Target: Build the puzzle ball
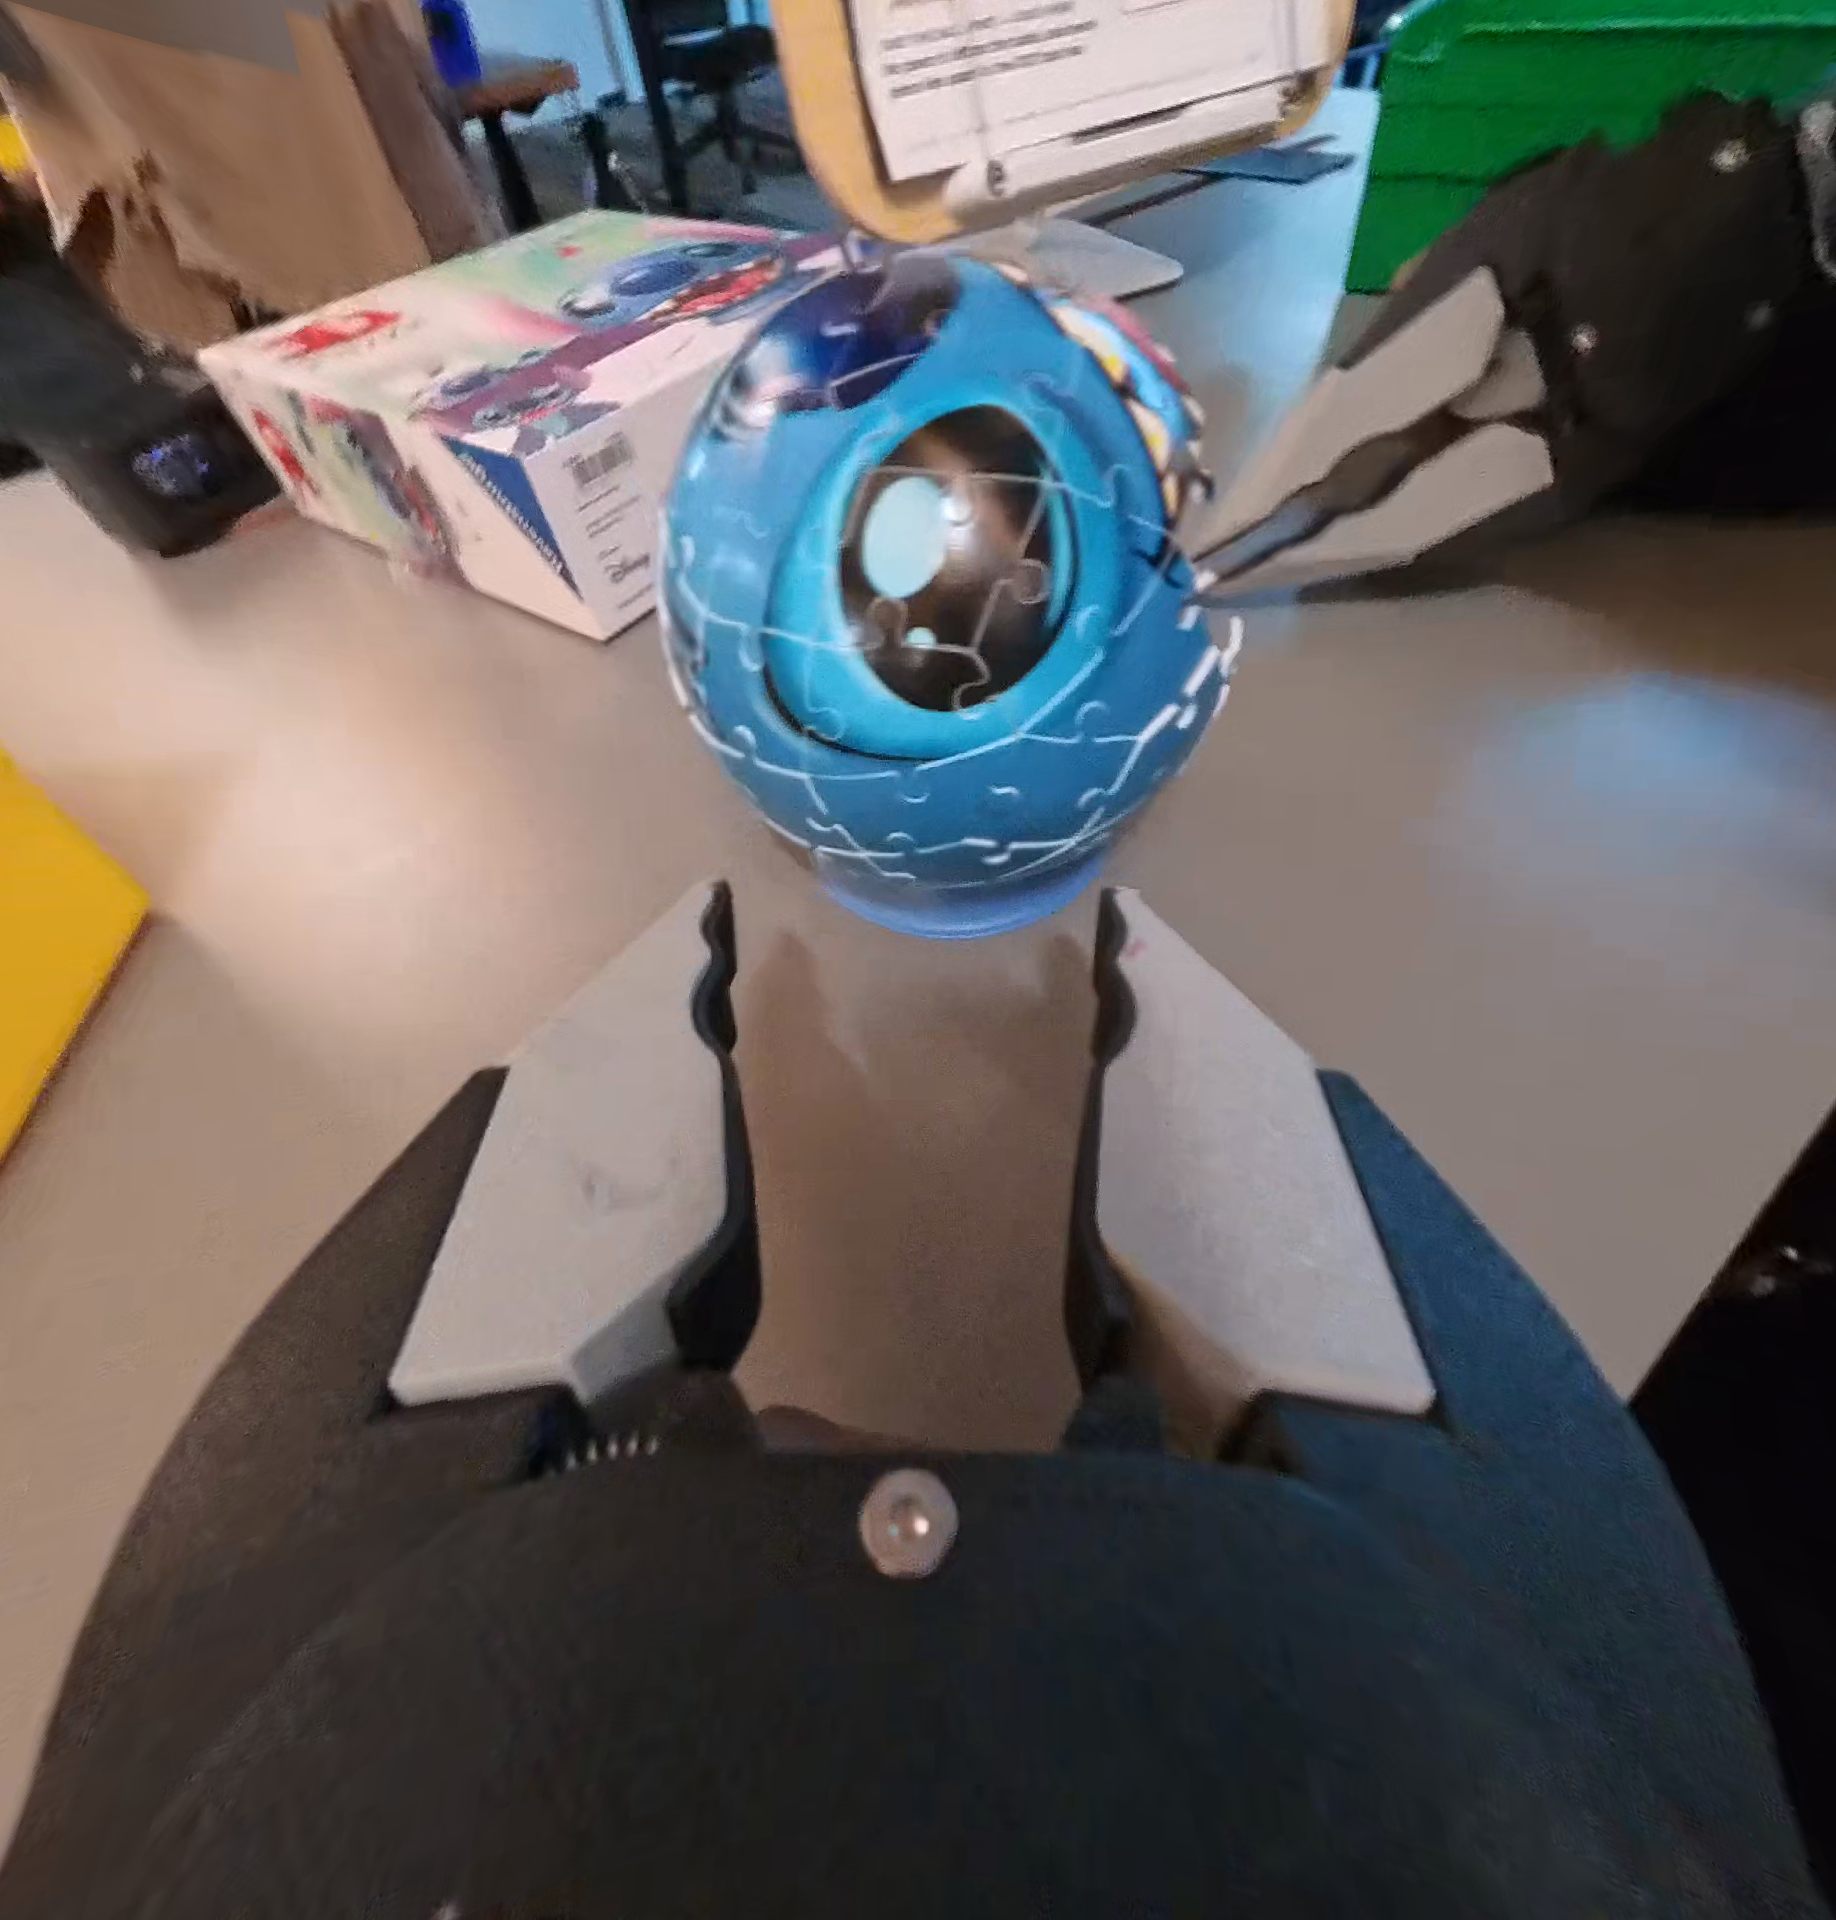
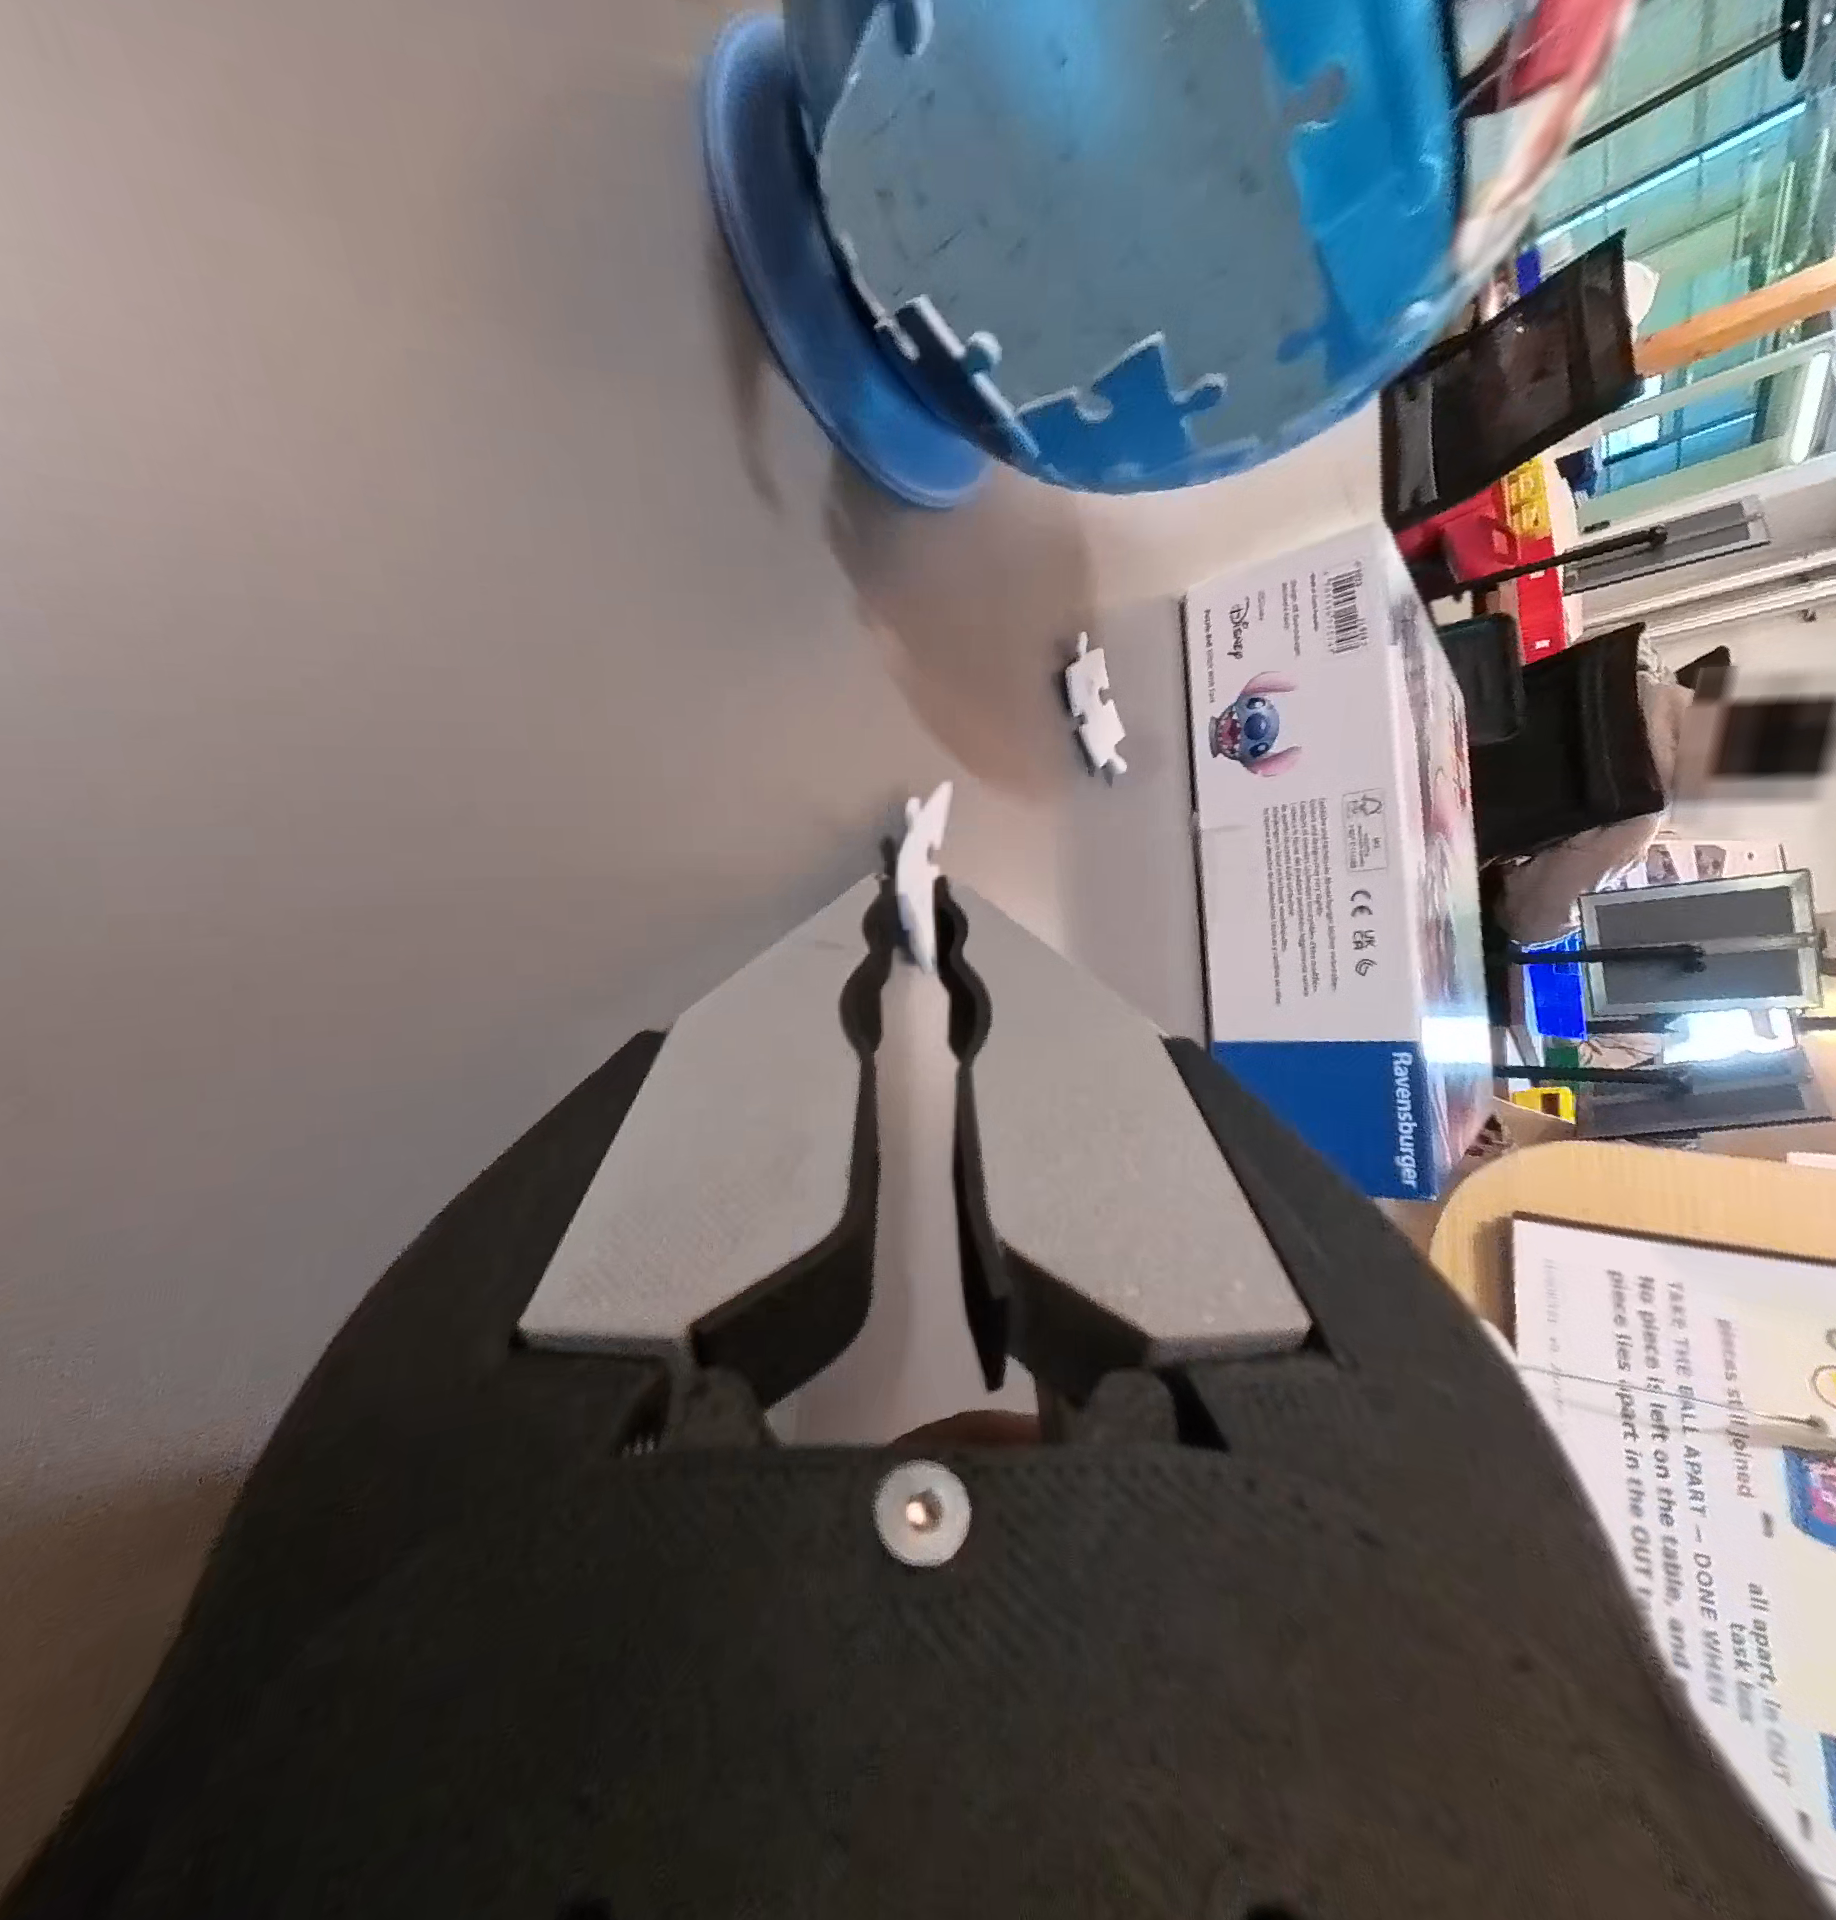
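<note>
Right gripper [image 2: 919, 904]: clamped on 1 white puzzle piece [image 2: 922, 888], held edge-on at the fingertips.
Left gripper [image 1: 909, 914]: spread, empty, just short of the stand [image 1: 955, 909].
Puzzle ball [image 1: 940, 603]: on the stand on the table [image 1: 374, 810], open gap on the right gripper's side; right is nearer.
Loose piece [image 2: 1093, 719]: beside the box [image 2: 1298, 862].

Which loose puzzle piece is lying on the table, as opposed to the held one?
Start at the blue puzzle ball on its stand, then look toward the white box. The loose piece lies flat beside that box, white side up, untouched, unlike the piece pinched in the right gripper.
</note>
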`<act>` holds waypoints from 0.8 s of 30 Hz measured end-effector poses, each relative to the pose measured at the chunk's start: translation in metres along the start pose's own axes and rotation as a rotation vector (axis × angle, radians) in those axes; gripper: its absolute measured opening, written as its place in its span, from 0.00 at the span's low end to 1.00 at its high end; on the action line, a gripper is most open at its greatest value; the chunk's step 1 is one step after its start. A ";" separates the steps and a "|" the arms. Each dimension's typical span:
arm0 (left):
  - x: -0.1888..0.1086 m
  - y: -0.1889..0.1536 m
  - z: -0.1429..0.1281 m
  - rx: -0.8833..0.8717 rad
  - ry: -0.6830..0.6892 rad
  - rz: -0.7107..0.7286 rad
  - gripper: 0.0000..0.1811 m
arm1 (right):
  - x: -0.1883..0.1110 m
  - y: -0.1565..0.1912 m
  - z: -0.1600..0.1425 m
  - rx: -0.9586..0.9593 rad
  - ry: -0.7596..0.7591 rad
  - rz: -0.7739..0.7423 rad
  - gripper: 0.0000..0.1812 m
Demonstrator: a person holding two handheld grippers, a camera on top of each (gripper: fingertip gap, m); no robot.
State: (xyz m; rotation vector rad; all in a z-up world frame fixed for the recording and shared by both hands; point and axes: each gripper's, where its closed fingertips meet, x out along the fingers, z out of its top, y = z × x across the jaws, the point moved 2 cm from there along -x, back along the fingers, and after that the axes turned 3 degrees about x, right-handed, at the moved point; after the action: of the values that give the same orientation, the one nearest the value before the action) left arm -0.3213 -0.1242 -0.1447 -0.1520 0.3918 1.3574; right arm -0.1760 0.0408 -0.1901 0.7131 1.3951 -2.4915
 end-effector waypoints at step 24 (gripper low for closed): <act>0.016 -0.003 0.016 -0.781 -0.110 -0.283 0.45 | 0.035 -0.100 0.078 1.546 -0.340 0.912 0.45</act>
State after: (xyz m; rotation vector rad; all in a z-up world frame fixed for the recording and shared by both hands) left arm -0.3125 -0.1048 -0.1359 -0.7454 -0.2656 1.1688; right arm -0.2706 0.0312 -0.0986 0.7319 -1.0233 -2.1941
